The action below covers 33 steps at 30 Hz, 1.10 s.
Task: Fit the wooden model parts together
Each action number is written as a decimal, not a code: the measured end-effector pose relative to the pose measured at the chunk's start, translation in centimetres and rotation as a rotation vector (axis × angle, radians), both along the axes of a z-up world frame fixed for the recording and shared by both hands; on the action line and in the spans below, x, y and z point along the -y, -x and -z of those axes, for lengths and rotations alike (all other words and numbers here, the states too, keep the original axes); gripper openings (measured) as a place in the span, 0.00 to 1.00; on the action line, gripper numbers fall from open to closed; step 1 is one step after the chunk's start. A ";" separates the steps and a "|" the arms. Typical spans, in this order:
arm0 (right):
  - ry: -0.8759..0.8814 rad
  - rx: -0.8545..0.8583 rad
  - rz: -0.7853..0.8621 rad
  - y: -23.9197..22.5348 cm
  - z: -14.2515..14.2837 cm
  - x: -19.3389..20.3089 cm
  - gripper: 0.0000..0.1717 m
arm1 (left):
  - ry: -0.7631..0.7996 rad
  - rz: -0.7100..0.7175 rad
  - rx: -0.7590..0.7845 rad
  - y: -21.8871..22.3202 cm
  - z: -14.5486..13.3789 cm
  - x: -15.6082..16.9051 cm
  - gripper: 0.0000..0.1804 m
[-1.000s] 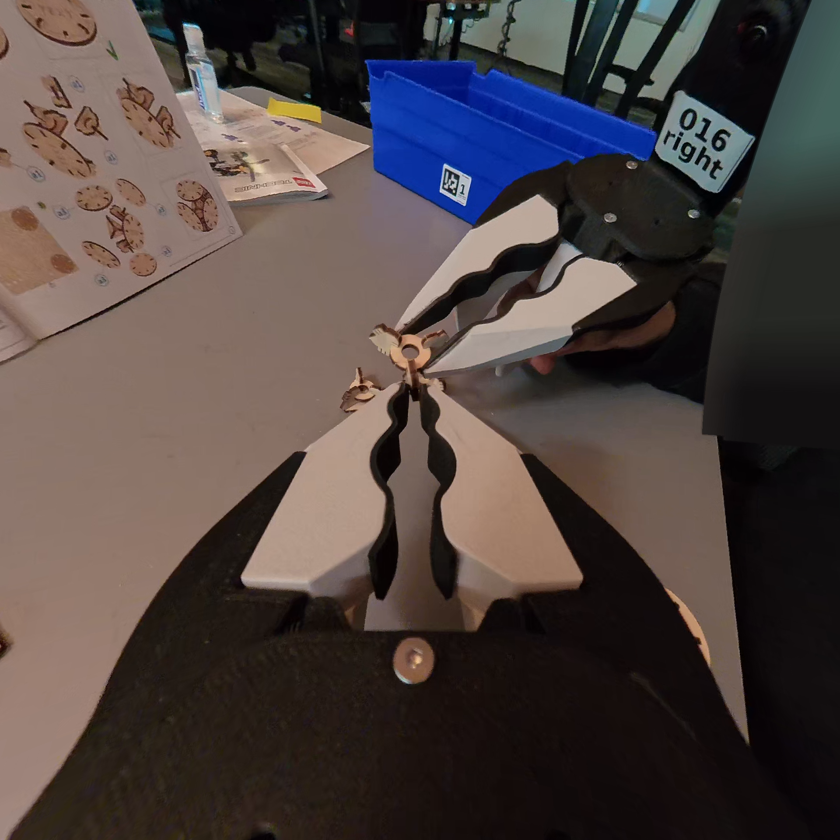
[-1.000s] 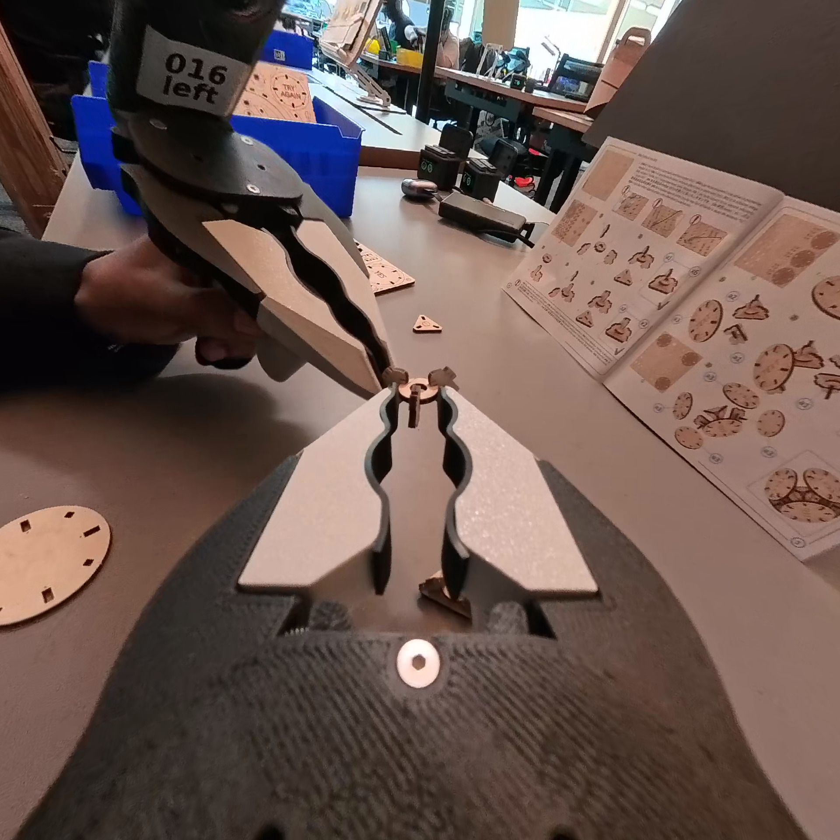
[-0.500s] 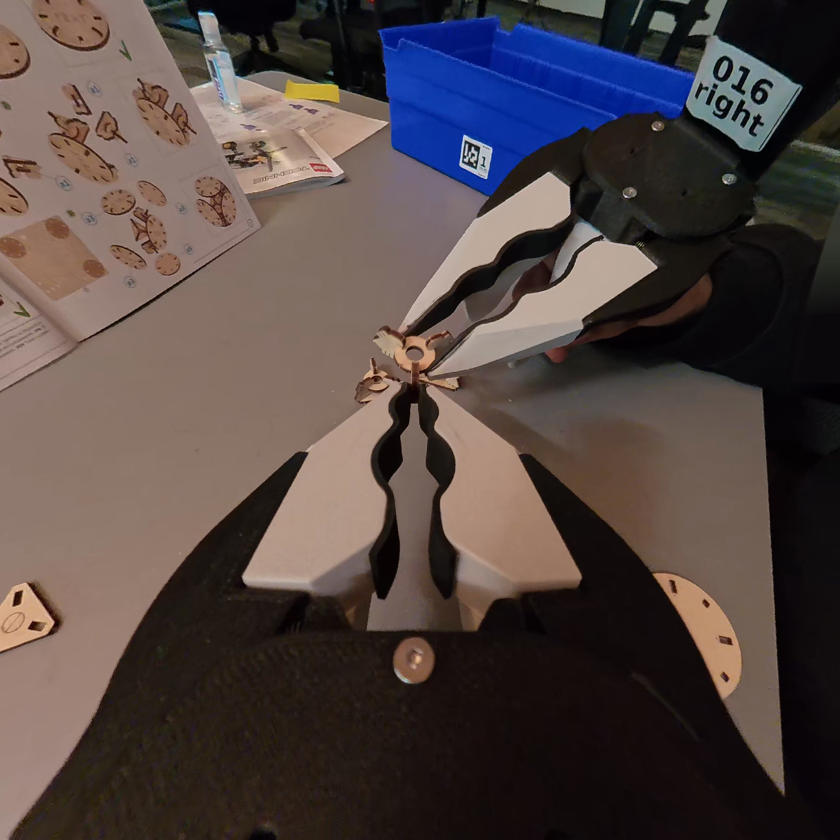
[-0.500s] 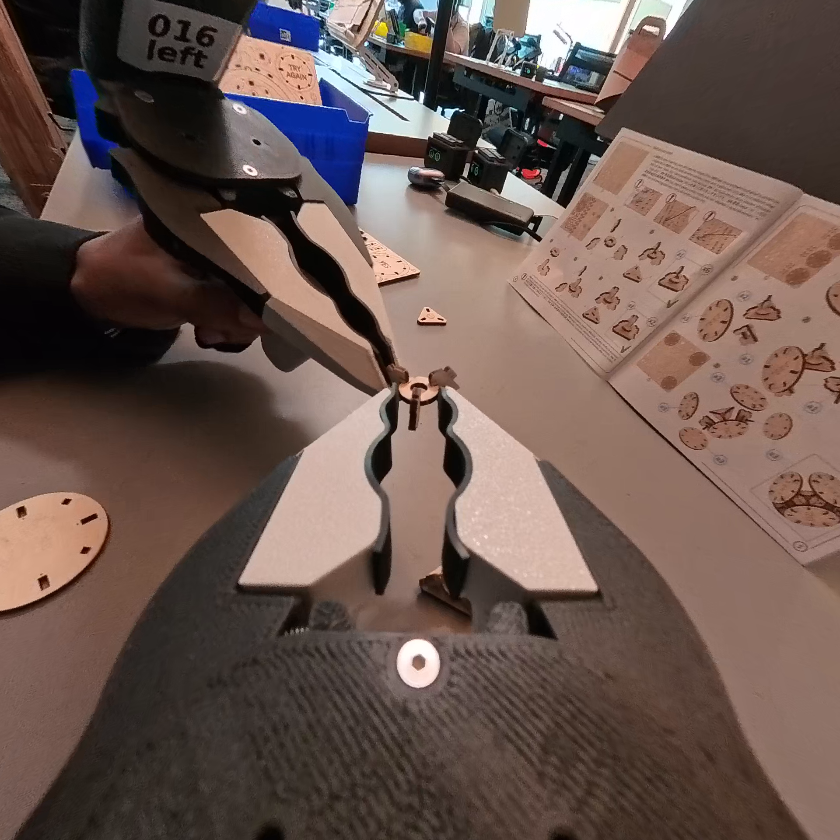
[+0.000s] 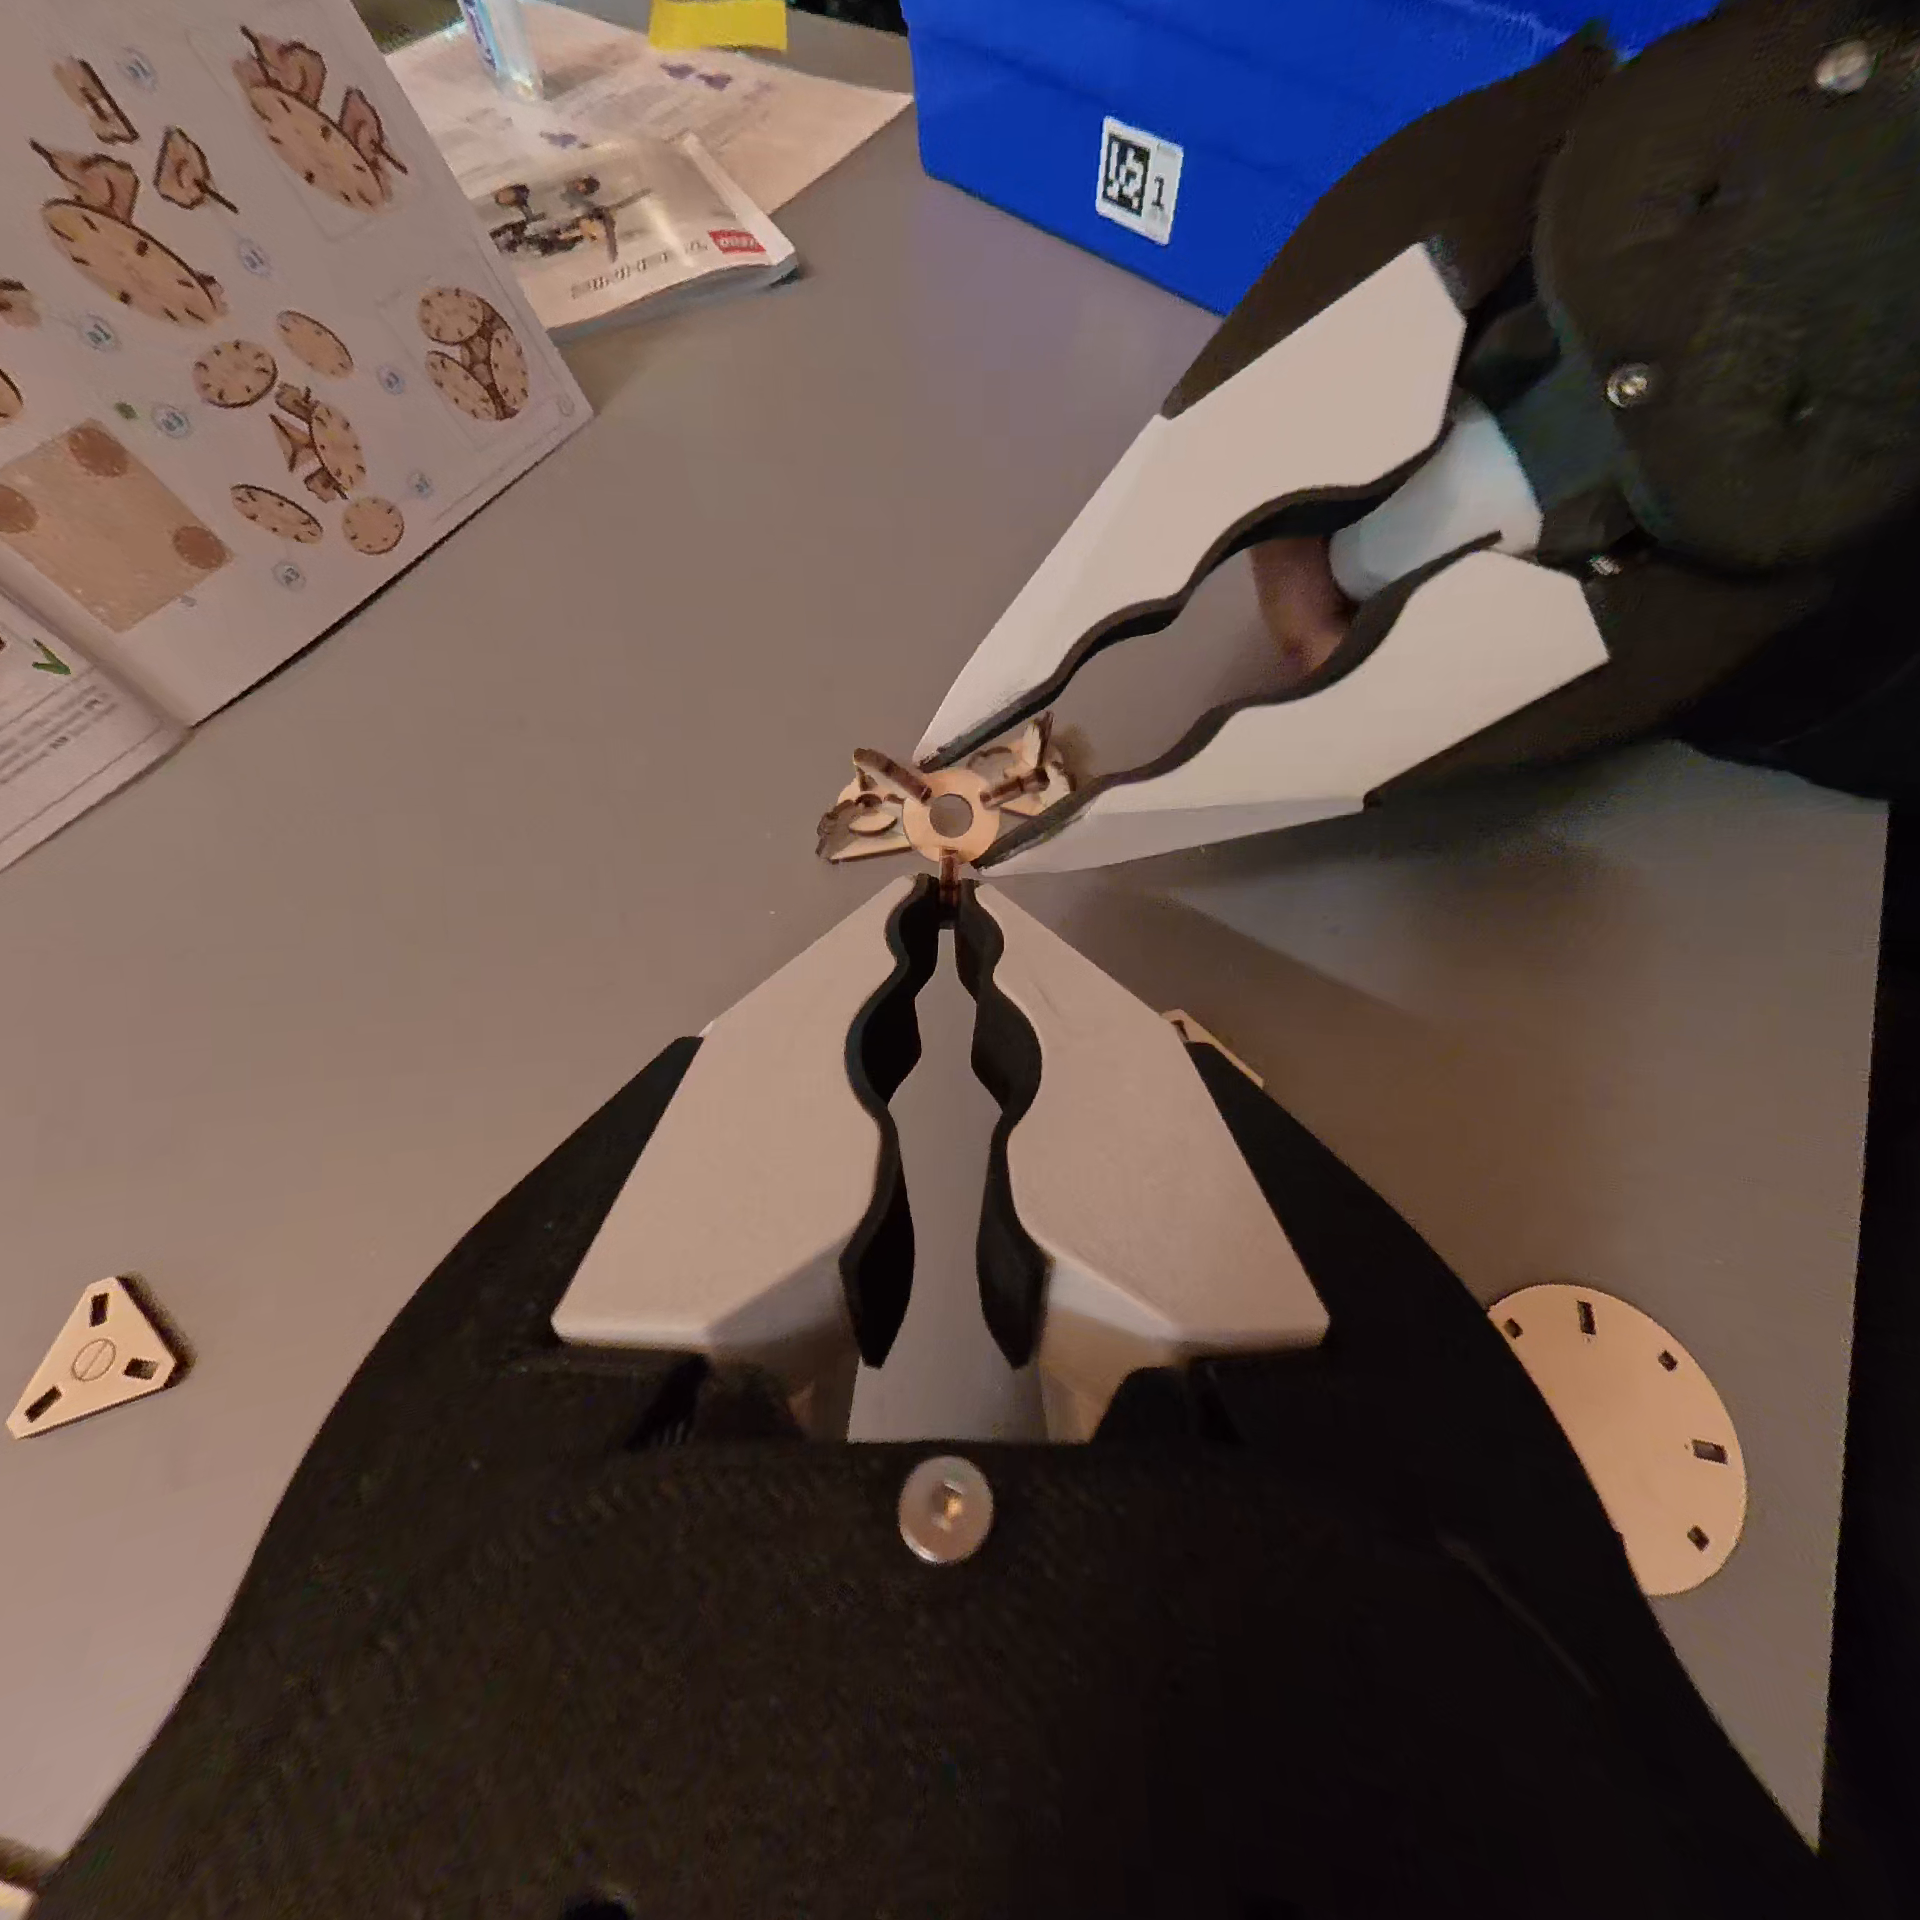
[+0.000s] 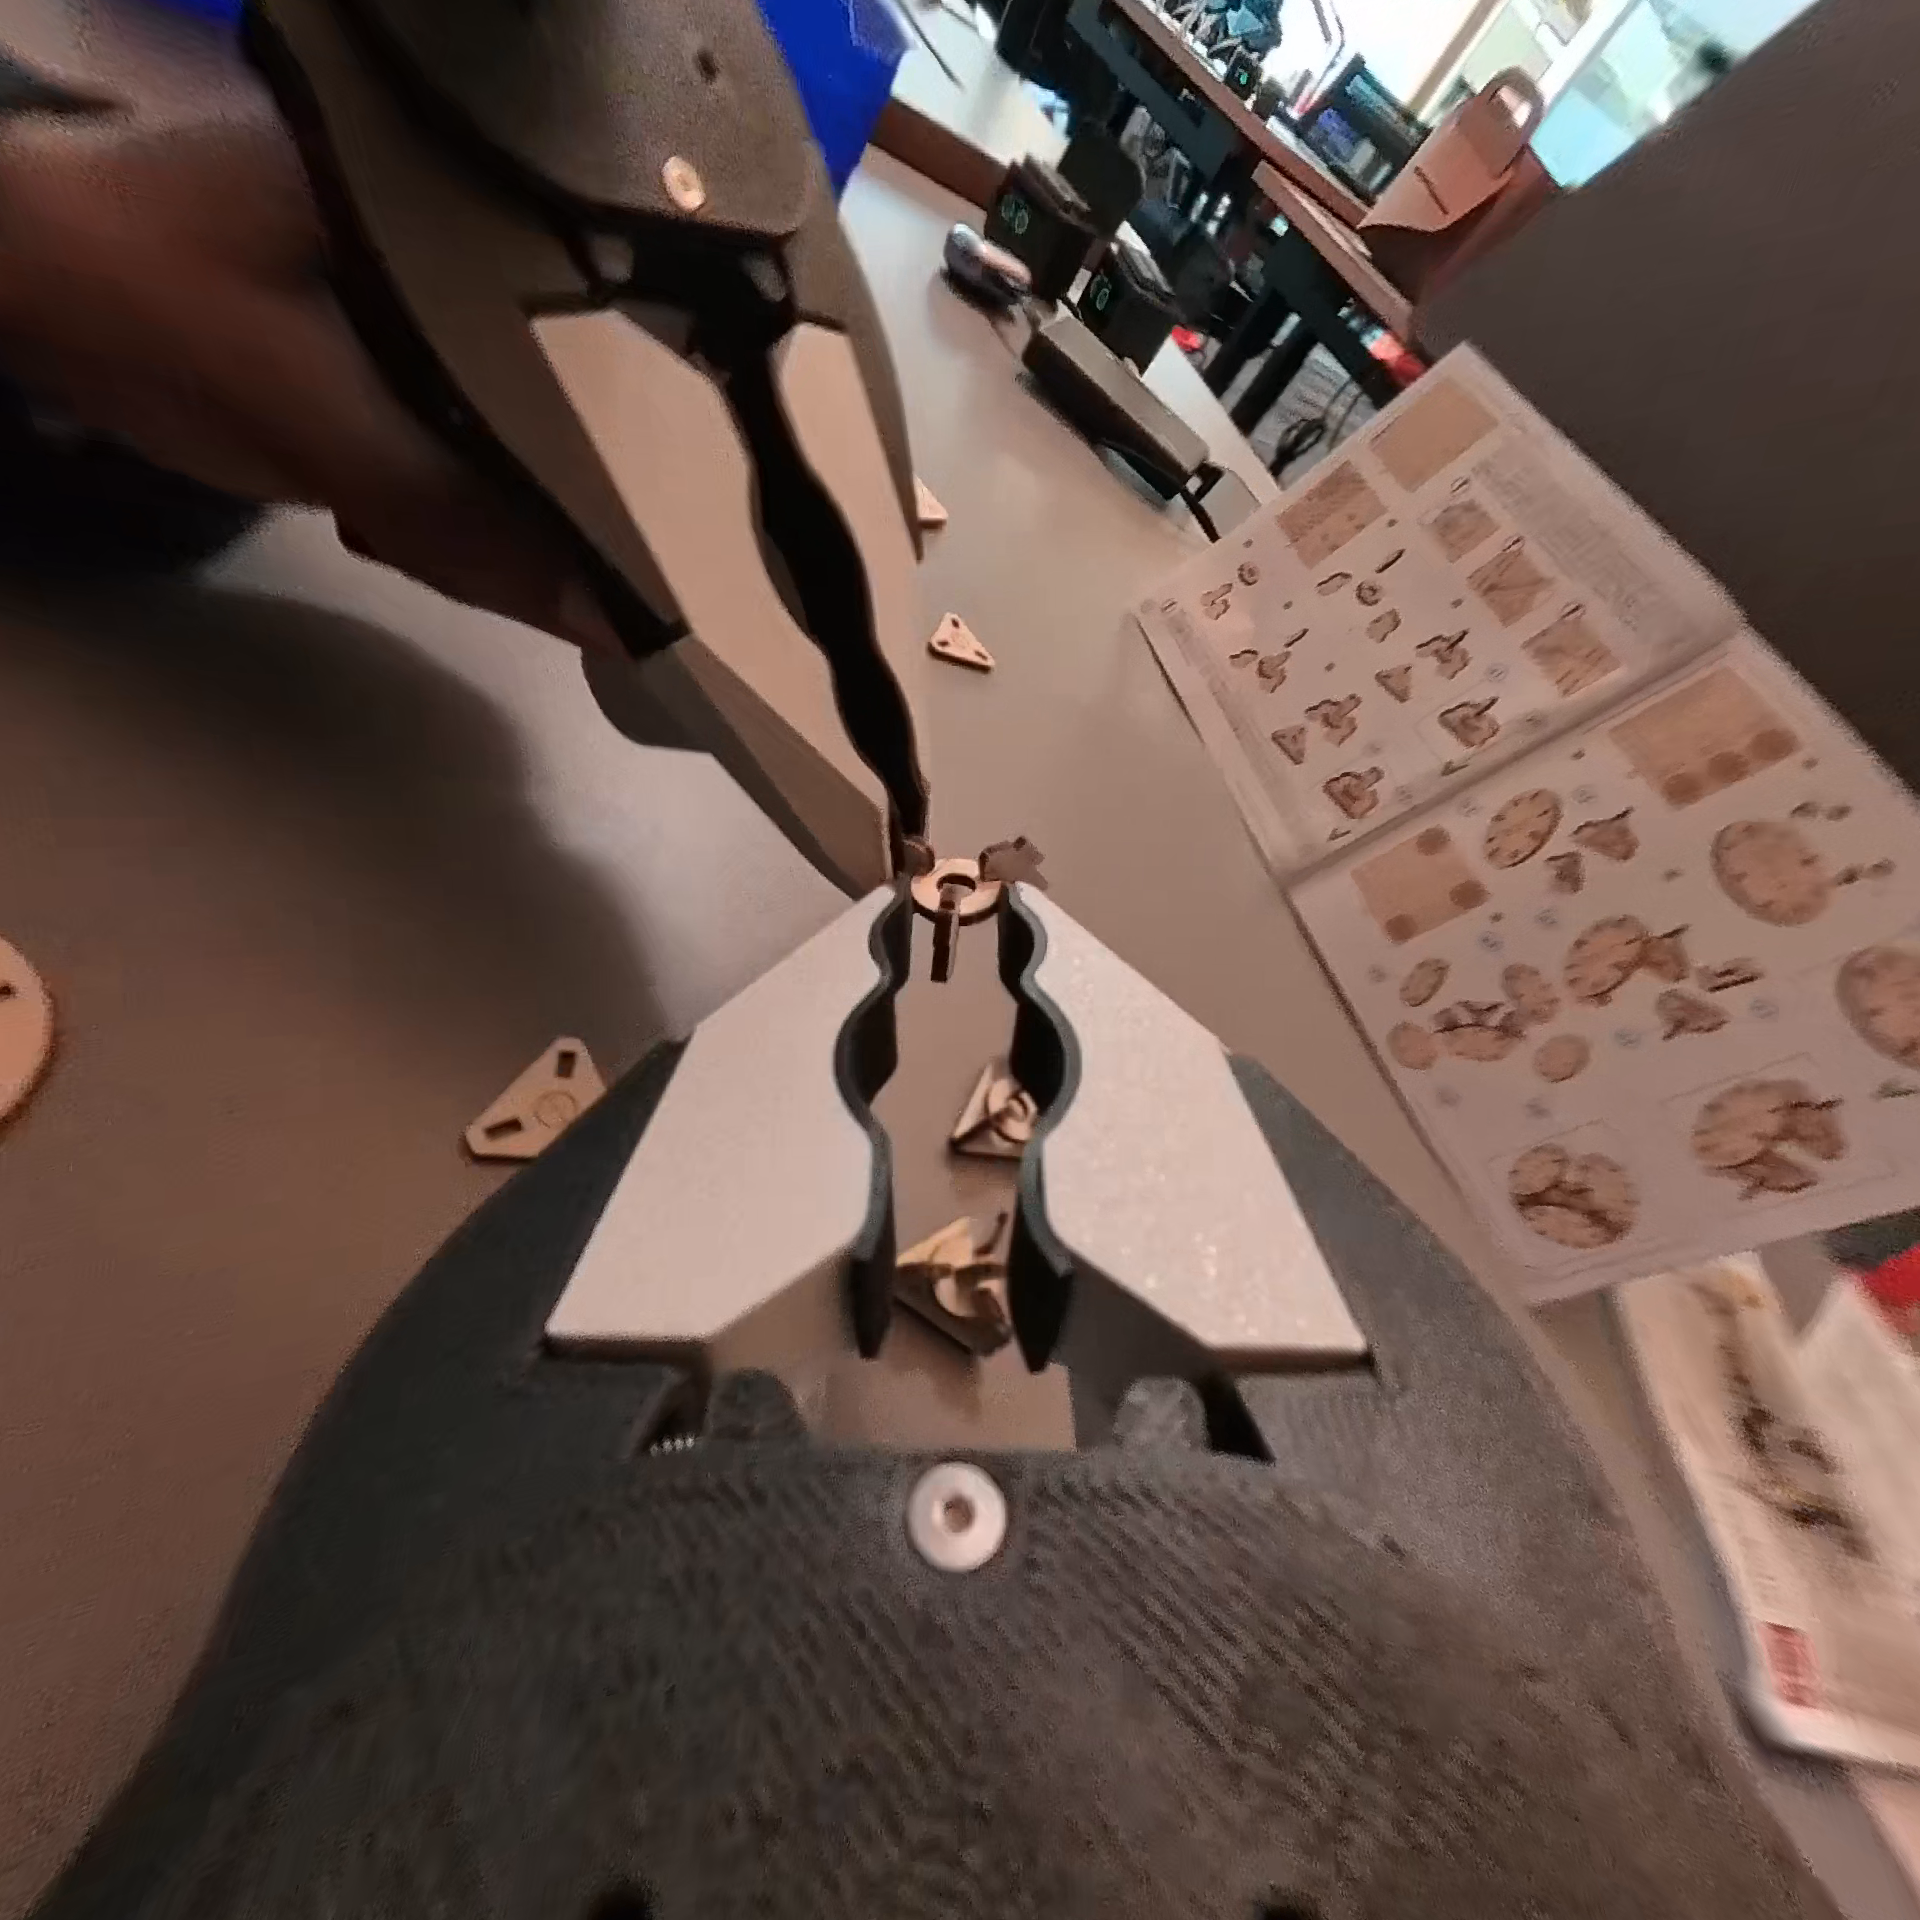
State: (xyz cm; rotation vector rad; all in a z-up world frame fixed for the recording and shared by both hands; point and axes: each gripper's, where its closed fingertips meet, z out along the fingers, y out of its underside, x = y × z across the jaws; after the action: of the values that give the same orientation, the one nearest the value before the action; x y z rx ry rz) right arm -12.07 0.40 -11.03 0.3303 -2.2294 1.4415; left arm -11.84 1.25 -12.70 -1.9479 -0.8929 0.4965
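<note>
Wooden ring (image 5: 948, 817): a small round wooden ring with a centre hole and 3 thin spokes is held above the grey table (image 5: 623, 665), exactly between the 2 gripper tips, which meet at it from opposite sides.
Right gripper (image 6: 954, 902): clamped across the ring's rim, 1 pad seen on each side of the disc in the right wrist view; 1 spoke (image 6: 940, 951) hangs back into the gap between its fingers.
Left gripper (image 5: 943, 883): pinched closed on the tip of the spoke that points toward it, the 2 black pads meeting on that thin peg just ahead of its own fingertips.
Third spoke (image 6: 1013, 860): it sticks out past the right gripper's far fingertip, free of both grippers.
Assembled wooden pieces (image 5: 873, 821): flat leaf-like wooden parts lie on the table directly under and just beyond the ring, seen from the left wrist view; in the right wrist view 2 such small assemblies (image 6: 992, 1117) show on the table beneath the right gripper's fingers.
Triangular plates: 1 (image 5: 99, 1361) lies to the left of the left gripper's body; in the right wrist view 1 (image 6: 535, 1101) is beside the right gripper's left finger and 1 (image 6: 961, 644) lies farther ahead.
Round slotted disc (image 5: 1631, 1444): 1 lies on the table just right of the left gripper's body.
Instruction sheets (image 6: 1538, 831): 1 open booklet is spread to the right of the right gripper; 1 smaller booklet (image 5: 634, 244) lies ahead of the left gripper, to its left.
Blue bin (image 5: 1143, 114): 1 stands at the far table edge, ahead of the left gripper.
</note>
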 end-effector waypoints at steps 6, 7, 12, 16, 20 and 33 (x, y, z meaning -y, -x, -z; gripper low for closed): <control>-0.054 -0.066 0.003 -0.1 0.7 0.0 0.08 | 0.059 -0.006 0.013 0.0 0.8 0.1 0.00; -0.047 -0.050 -0.004 -0.2 0.7 0.0 0.08 | 0.058 -0.006 0.006 0.0 0.7 0.0 0.00; -0.069 -0.081 -0.029 -0.4 1.2 0.1 0.08 | 0.105 0.004 0.005 -0.2 1.3 0.0 0.00; -0.040 -0.075 -0.021 -0.1 0.7 0.1 0.09 | 0.024 0.006 -0.009 0.1 0.6 0.0 0.01; -0.047 -0.119 0.033 1.3 0.5 -0.4 0.09 | -0.058 0.000 -0.020 0.2 -0.3 0.3 0.15; 0.080 0.273 -0.008 0.8 -0.3 -0.3 0.09 | -0.151 0.026 -0.007 0.2 -0.7 0.3 0.00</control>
State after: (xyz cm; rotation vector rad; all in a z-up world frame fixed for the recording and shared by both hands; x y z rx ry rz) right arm -12.85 0.66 -10.72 0.1212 -2.3729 1.6598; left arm -12.01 0.98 -11.99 -1.8167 -0.8741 0.4087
